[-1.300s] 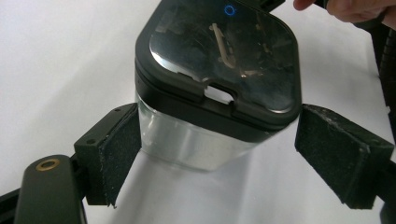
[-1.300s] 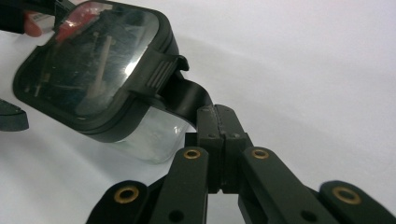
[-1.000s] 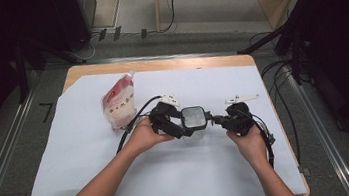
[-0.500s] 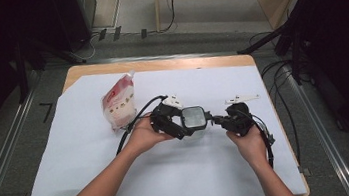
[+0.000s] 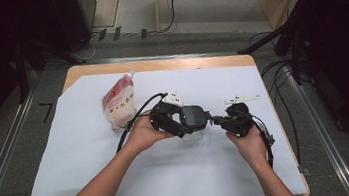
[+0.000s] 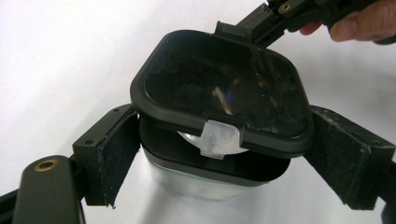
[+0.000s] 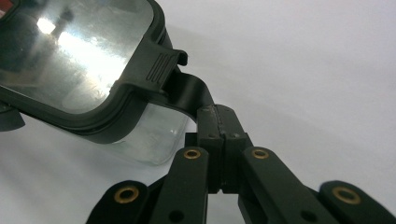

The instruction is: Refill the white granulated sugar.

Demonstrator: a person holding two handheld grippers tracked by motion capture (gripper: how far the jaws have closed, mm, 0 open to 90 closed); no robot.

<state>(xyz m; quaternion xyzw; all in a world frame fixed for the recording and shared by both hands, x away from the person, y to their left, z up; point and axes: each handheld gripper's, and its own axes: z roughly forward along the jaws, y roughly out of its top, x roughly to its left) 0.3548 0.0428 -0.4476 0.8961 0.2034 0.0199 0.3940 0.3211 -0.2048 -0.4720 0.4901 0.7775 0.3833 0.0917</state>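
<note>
The container sits mid-table, clamped by the left gripper; the right gripper pinches a latch. Since 1 second ago the lid has barely moved — probably just unlatched.

The white table sheet is evenly and softly lit from above, while the room around it is dark. Glare streaks the clear lid in the right gripper view. The high view is slightly soft.

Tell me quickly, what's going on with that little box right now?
Left tool clamps the clear container. Right tool shut on the lid's latch tab, lid tilted up. Red pouch off to the side, nothing blocking.
</note>
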